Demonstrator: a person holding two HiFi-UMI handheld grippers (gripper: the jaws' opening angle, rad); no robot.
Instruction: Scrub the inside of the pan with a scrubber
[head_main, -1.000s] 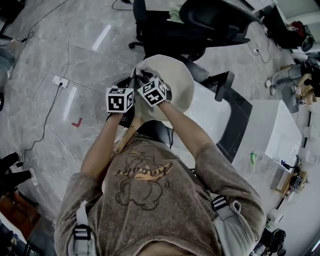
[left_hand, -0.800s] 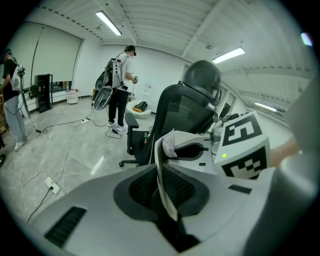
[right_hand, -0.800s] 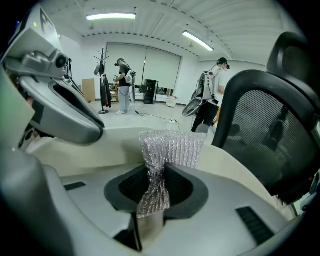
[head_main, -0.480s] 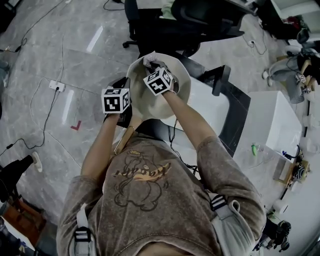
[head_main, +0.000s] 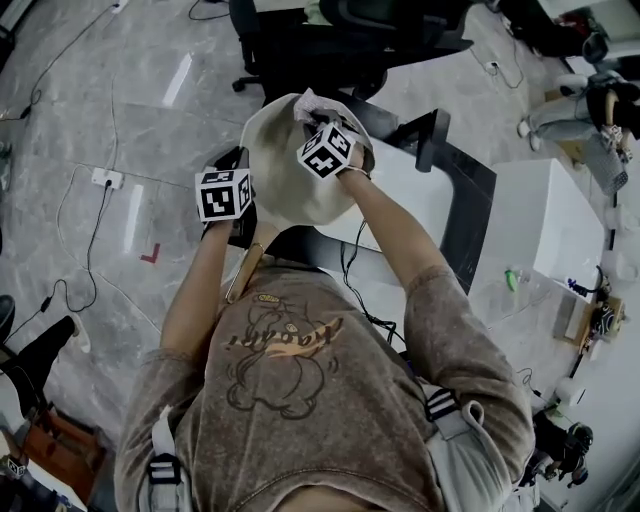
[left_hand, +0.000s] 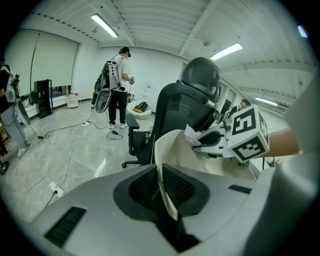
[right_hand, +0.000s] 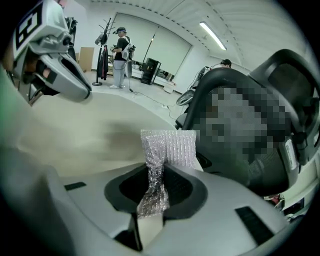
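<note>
- Overhead, in the head view, one cream pan (head_main: 280, 175) is held up tilted, its wooden handle (head_main: 245, 275) pointing back toward the person. A white desk (head_main: 420, 215) lies just right of the pan.
- Two claws work on it. The left claw (head_main: 245, 205) is at the pan's near-left rim. The right claw (head_main: 320, 122) reaches into the bowl, with the single scrubber (head_main: 315, 103) up at the pan's far rim.
- Left gripper view: the left claw is clamped on the pan's thin wall, steadying it.
- Right gripper view: the right claw is pinched tight on the silvery scrubber. Its free end stands close to the pan's pale inner surface, but whether they touch I cannot tell.
- Scrubbing looks to be under way. No grime shows inside the pan, so how much is left cannot be judged.
</note>
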